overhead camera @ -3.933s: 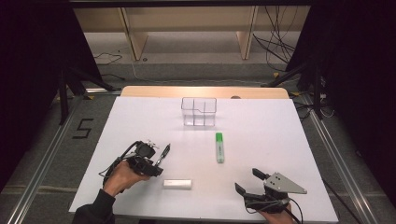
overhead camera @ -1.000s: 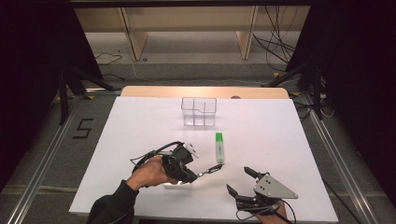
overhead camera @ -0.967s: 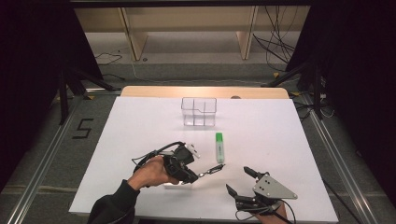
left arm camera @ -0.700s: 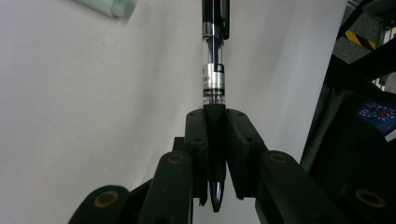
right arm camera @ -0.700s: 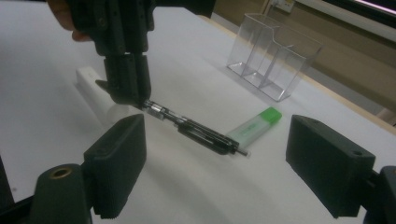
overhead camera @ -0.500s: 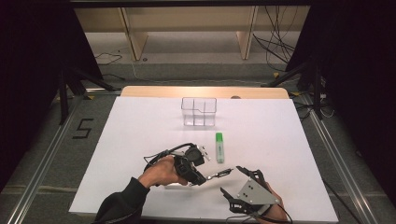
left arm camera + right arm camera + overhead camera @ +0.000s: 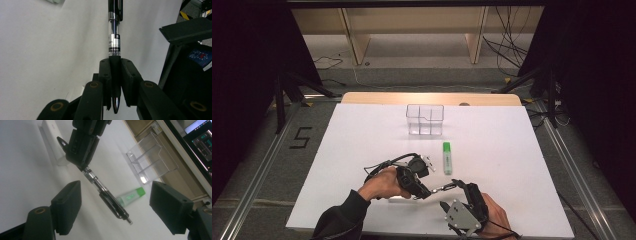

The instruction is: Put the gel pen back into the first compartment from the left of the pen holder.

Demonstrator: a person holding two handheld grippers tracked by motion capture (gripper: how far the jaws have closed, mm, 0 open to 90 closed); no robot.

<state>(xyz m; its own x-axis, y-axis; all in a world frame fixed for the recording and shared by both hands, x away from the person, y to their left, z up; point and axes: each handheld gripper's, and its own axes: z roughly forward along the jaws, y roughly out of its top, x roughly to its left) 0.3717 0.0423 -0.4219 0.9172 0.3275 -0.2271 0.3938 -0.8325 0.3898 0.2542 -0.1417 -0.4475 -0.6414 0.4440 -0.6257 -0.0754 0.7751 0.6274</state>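
Observation:
My left gripper (image 7: 427,191) is shut on a black and clear pen (image 7: 444,188) and holds it level above the table's front middle. In the left gripper view the jaws clamp the pen (image 7: 114,37) near its tip, and its barrel runs away from the camera. My right gripper (image 7: 455,196) stands open just to the right, under its grey plate. The right gripper view has the pen (image 7: 107,195) slanting between the wide-apart jaws, touching neither, with the left gripper (image 7: 82,142) beyond it.
A green highlighter (image 7: 446,157) lies flat behind the grippers, and it appears again as the highlighter (image 7: 131,195) past the pen. A clear compartment box (image 7: 425,119) stands at the back middle. A white bar-shaped object (image 7: 53,140) lies under the left hand.
The left gripper has carried the pen from the left to the front middle. The right gripper has come leftward and now has its open jaws on either side of the pen.

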